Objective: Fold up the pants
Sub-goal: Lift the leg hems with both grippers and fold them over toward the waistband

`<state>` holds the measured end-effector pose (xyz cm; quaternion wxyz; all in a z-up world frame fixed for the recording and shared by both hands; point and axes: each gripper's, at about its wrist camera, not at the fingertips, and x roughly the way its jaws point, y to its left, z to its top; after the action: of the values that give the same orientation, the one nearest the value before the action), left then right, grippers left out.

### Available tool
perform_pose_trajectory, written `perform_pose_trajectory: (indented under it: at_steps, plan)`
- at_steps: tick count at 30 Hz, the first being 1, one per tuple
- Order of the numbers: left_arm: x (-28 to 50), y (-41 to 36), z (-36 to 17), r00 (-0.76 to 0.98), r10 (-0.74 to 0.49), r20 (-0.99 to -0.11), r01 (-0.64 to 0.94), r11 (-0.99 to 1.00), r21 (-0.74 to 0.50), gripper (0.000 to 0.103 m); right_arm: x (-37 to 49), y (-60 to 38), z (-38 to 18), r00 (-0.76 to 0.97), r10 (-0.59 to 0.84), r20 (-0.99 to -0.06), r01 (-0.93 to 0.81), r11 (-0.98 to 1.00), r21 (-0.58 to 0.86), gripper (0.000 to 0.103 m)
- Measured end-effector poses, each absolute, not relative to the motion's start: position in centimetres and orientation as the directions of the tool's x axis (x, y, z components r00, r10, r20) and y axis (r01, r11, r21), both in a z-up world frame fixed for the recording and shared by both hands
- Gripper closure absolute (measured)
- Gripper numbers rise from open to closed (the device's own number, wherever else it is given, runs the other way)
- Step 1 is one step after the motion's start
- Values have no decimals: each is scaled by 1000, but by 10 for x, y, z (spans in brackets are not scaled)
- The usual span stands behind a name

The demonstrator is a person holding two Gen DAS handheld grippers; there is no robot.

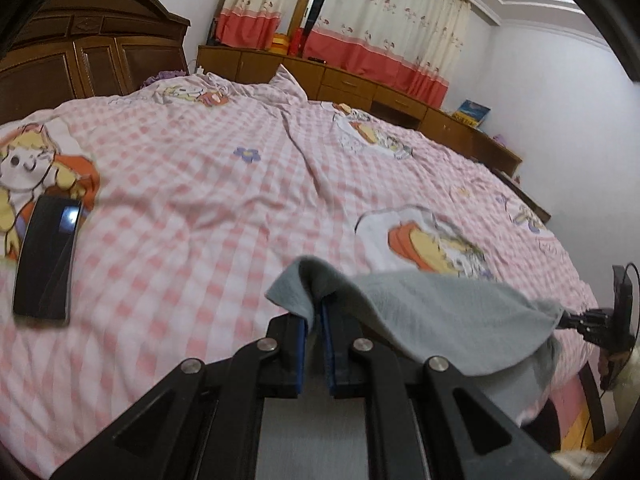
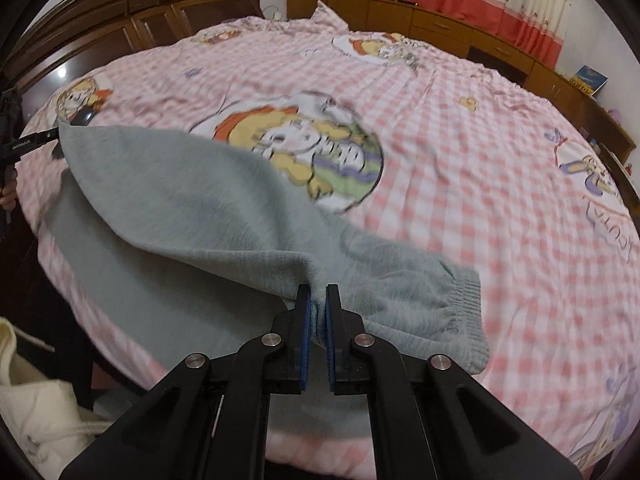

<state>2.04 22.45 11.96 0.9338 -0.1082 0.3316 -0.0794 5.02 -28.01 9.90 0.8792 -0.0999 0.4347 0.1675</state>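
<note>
The grey fleece pants [image 2: 192, 208] are lifted above a bed with a pink checked cover [image 2: 460, 168]. My right gripper [image 2: 318, 300] is shut on a bunched edge of the pants close to the ribbed elastic band [image 2: 468, 300]. My left gripper [image 1: 314, 312] is shut on the other end of the grey pants [image 1: 448, 320], whose corner flops over the fingers. The fabric stretches between the two grippers and hangs down toward the near bed edge. The left gripper shows at the left edge of the right wrist view [image 2: 36, 144], and the right gripper at the right edge of the left wrist view [image 1: 600, 320].
A black phone [image 1: 46, 256] lies on the cover at the left. A dark wooden headboard [image 2: 132, 20] is at the far left. Low wooden cabinets [image 1: 360, 84] run under red and cream curtains [image 1: 384, 28]. A white garment [image 2: 36, 412] lies below the bed edge.
</note>
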Motion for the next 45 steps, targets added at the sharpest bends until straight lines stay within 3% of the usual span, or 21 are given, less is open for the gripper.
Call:
perform_pose_trajectory:
  at_steps: [11, 17, 19, 21, 24, 34, 45]
  plan:
    - [-46, 252, 95, 763, -227, -605, 36, 949, -312, 98, 24, -289, 83, 550, 194, -812, -383, 923, -39, 97]
    - [-49, 249, 72, 704, -223, -674, 1, 950, -312, 97, 27, -272, 60, 485, 110, -868, -404, 908, -110, 95]
    - [-48, 246, 65, 687, -235, -688, -7, 944, -330, 91, 25, -270, 58, 489, 93, -867, -394, 910, -125, 88]
    - [-49, 242, 59, 679, -240, -694, -21, 938, -345, 70, 20, -270, 60, 500, 89, -862, -382, 916, -127, 76]
    - [-49, 232, 51, 662, -233, -712, -35, 940, -341, 56, 12, -271, 69, 521, 96, -848, -367, 922, -121, 67]
    - [-39, 198, 66, 659, -261, -705, 17, 943, -333, 47, 5, -231, 92, 551, 232, -801, -437, 899, -40, 61]
    - [-10, 199, 55, 638, -213, -740, -103, 929, -356, 47, 25, -171, 51, 454, 275, -848, -521, 854, -2, 61]
